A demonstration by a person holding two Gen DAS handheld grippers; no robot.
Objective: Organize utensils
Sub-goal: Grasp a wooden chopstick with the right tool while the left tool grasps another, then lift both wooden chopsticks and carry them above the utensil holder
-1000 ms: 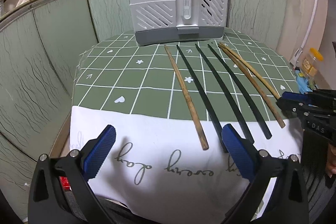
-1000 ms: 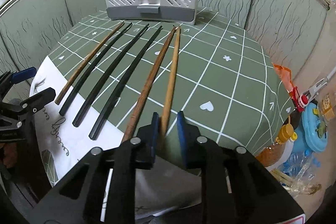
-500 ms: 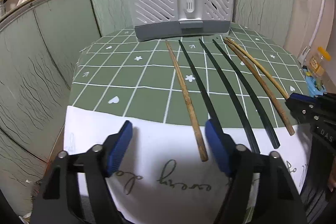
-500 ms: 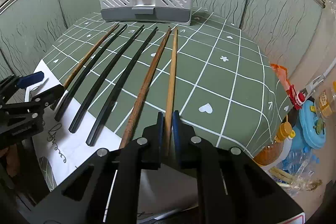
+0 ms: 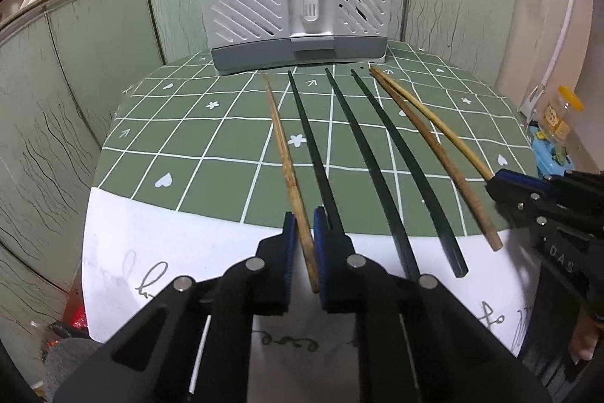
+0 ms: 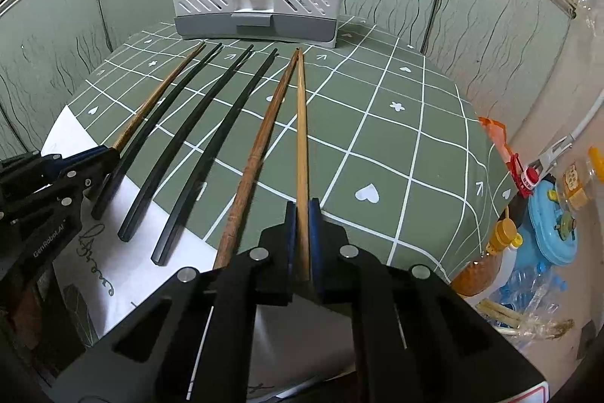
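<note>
Six long chopsticks lay side by side on a round table covered by a green cloth with a white grid and small white hearts and flowers. Their thin tips pointed toward a pale grey slotted plastic utensil holder standing at the far edge of the table, with dark utensils poking out of its right compartment.

From left to right the row held a worn brown wooden chopstick, three glossy black chopsticks, a darker brown wooden chopstick and a lighter tan wooden chopstick. The tips of the two rightmost sticks met just in front of the holder. The thick ends of most sticks rested on a white cloth with cursive black lettering that covered the near part of the table.

The left gripper, black with blue pads, was clamped on the thick end of the worn brown wooden chopstick. The right gripper, of the same build, was closed tightly on the thick end of the lighter tan wooden chopstick.

Beyond the table's right edge sat a yellow-capped bottle and a light blue plastic container.
</note>
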